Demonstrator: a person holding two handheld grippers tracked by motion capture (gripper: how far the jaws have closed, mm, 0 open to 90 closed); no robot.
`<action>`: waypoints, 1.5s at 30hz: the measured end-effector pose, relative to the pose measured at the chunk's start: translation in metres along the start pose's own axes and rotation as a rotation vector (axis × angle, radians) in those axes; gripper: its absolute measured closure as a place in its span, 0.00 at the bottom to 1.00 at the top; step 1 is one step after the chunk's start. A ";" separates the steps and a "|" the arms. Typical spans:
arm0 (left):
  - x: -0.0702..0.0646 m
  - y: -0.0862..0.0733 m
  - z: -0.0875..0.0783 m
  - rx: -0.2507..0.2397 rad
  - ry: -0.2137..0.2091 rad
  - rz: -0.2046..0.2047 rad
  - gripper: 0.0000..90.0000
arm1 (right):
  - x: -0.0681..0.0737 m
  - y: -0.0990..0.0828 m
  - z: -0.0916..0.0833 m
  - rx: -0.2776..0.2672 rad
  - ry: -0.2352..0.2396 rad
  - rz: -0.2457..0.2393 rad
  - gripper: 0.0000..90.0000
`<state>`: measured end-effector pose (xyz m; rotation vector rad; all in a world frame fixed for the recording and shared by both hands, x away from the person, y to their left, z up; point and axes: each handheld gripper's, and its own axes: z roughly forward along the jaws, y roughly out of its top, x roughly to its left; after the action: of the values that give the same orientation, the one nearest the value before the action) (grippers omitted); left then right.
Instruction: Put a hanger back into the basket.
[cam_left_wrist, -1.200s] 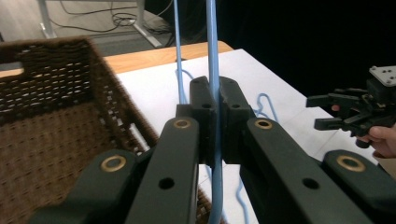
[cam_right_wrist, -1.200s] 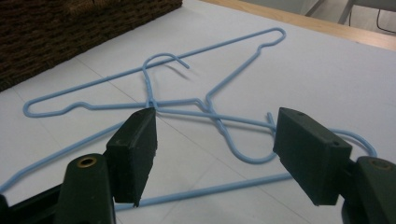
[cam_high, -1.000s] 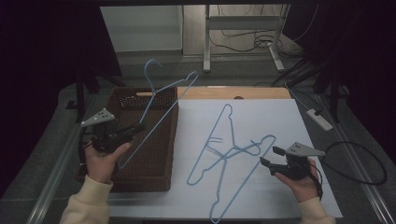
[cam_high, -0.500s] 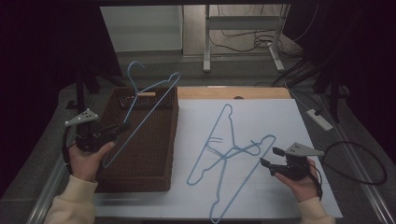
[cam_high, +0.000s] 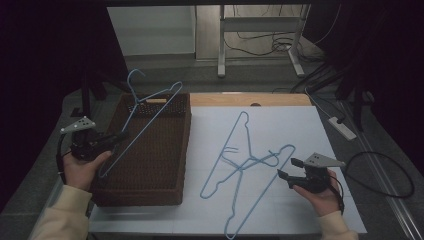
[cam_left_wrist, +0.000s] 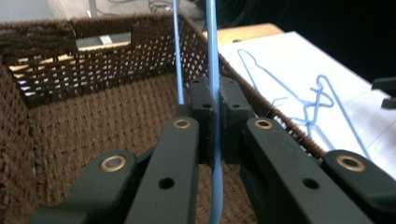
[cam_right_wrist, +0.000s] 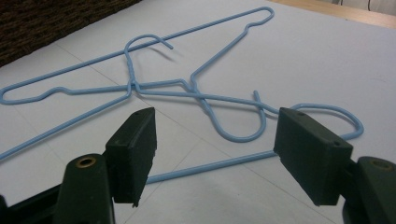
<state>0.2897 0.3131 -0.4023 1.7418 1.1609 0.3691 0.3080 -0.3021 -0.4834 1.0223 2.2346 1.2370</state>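
Observation:
My left gripper is shut on a light blue wire hanger, holding it tilted above the brown wicker basket at the left. Two more blue wire hangers lie overlapping on the white sheet in the middle. My right gripper stands open just above the sheet at the right, its jaws either side of a hanger's lower wire with nothing gripped.
A wooden board lies beyond the sheet's far edge. A white power strip and a black cable loop lie right of the sheet. Metal table legs stand at the back.
My left gripper has carried the held hanger leftward and lower, to the basket's left side. The right gripper and the two hangers on the sheet have stayed still.

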 end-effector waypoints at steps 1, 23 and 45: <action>0.001 -0.001 0.001 0.004 0.000 0.001 0.95 | 0.000 0.000 0.000 0.001 0.000 -0.002 0.34; 0.007 -0.013 0.013 0.075 -0.032 0.027 0.95 | 0.001 0.000 0.002 0.006 0.003 -0.002 0.34; 0.019 -0.018 0.055 0.291 0.077 0.080 0.95 | 0.001 -0.001 0.003 0.010 0.001 -0.001 0.34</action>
<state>0.3274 0.2998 -0.4483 2.0467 1.2509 0.3292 0.3087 -0.3003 -0.4858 1.0239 2.2446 1.2271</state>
